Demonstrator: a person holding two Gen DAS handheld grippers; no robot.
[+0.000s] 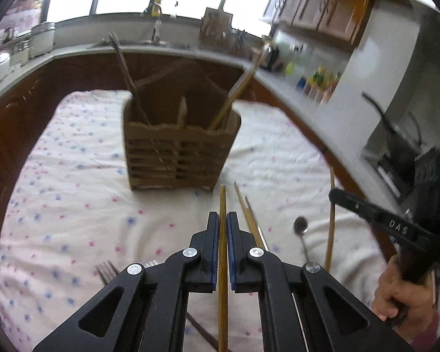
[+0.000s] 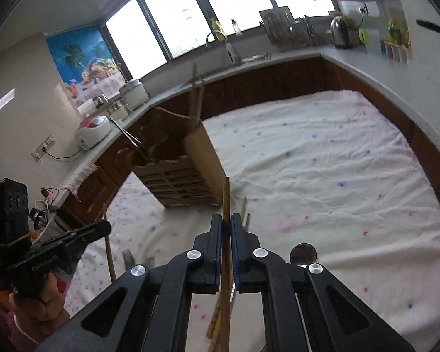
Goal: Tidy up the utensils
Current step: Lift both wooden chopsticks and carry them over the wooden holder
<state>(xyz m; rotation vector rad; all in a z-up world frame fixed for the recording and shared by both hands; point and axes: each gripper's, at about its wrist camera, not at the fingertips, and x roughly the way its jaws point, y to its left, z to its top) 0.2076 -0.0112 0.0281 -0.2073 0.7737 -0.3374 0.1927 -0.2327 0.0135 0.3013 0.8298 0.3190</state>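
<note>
A wooden slatted utensil holder (image 1: 179,149) stands on the flowered cloth, with a fork and chopsticks upright in it; it also shows in the right wrist view (image 2: 184,176). My left gripper (image 1: 223,220) is shut on a wooden chopstick (image 1: 223,202) held above the cloth, short of the holder. My right gripper (image 2: 226,223) is shut on another wooden chopstick (image 2: 226,196); it shows in the left wrist view at the right (image 1: 334,195). Loose chopsticks (image 1: 250,220), a spoon (image 1: 301,226) and a fork (image 1: 105,270) lie on the cloth.
The cloth-covered table (image 2: 322,161) is ringed by a kitchen counter (image 2: 366,61) with a sink, kettle and dish rack. A rice cooker (image 2: 92,132) sits on the left counter. The spoon bowl (image 2: 303,253) lies beside my right fingers.
</note>
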